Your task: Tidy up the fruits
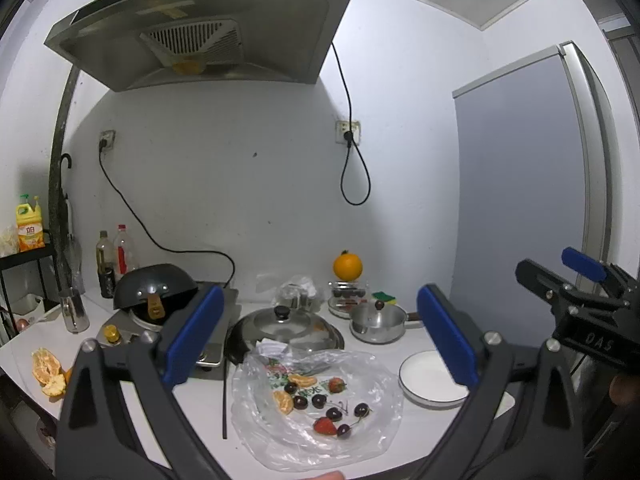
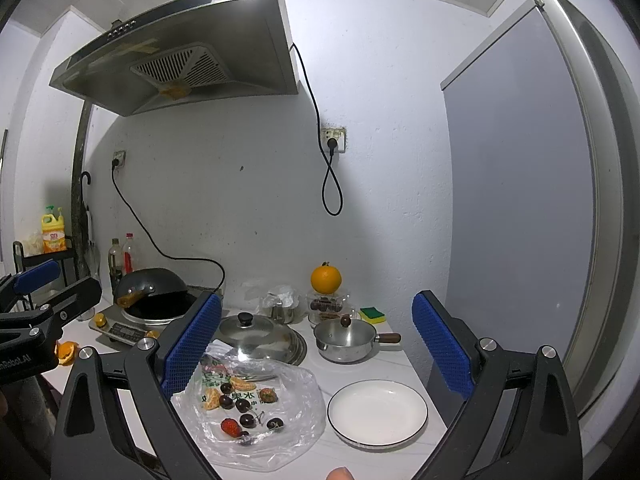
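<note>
A clear plastic bag (image 1: 316,412) (image 2: 256,412) lies flat on the white counter with fruit on it: several dark cherries (image 1: 333,413) (image 2: 247,421), strawberries (image 1: 324,426) (image 2: 229,427) and peeled orange segments (image 1: 283,402) (image 2: 211,399). To its right sits an empty white plate (image 1: 430,380) (image 2: 378,414). A whole orange (image 1: 347,266) (image 2: 326,279) rests on a glass jar at the back. My left gripper (image 1: 320,344) hovers open above the bag. My right gripper (image 2: 320,348) is open too, held above bag and plate. Neither holds anything.
A small steel saucepan (image 1: 376,323) (image 2: 346,340) with a cherry on its rim, a glass lid (image 1: 286,326) (image 2: 256,330), a wok on an induction hob (image 1: 156,292) (image 2: 152,292), bottles, a steel cup (image 1: 74,311), orange peel (image 1: 48,372) (image 2: 66,352), and a fridge (image 1: 532,184) (image 2: 532,200) at the right.
</note>
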`<action>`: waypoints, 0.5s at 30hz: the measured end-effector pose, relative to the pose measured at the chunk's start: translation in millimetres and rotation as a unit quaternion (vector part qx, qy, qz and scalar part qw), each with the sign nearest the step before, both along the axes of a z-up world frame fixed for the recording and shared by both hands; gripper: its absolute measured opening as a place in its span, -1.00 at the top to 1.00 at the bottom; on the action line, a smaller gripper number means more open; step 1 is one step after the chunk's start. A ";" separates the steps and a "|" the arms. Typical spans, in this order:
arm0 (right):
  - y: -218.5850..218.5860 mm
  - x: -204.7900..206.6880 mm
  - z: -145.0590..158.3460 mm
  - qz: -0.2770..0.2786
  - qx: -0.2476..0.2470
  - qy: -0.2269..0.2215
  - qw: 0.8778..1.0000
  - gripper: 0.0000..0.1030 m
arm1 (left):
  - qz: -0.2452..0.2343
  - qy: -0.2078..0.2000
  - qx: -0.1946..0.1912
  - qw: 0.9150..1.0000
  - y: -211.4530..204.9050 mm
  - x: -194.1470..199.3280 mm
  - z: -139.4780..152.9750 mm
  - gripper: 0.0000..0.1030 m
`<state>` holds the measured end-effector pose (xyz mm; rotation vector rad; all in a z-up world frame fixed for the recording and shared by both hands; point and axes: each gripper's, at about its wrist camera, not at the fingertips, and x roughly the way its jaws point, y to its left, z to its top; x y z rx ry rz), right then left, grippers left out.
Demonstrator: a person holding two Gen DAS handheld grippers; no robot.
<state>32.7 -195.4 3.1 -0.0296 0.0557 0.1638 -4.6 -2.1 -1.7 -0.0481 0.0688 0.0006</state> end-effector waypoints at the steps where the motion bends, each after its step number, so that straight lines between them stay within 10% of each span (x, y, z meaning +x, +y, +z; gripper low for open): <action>1: -0.4 0.0 -0.3 0.000 0.000 0.000 1.000 -0.90 | 0.000 0.000 0.000 1.000 0.1 -0.1 0.1 -0.91; 15: -0.9 1.2 -0.9 0.000 0.000 0.001 1.000 -0.90 | 0.000 0.002 0.004 1.000 -2.7 2.2 -0.1 -0.91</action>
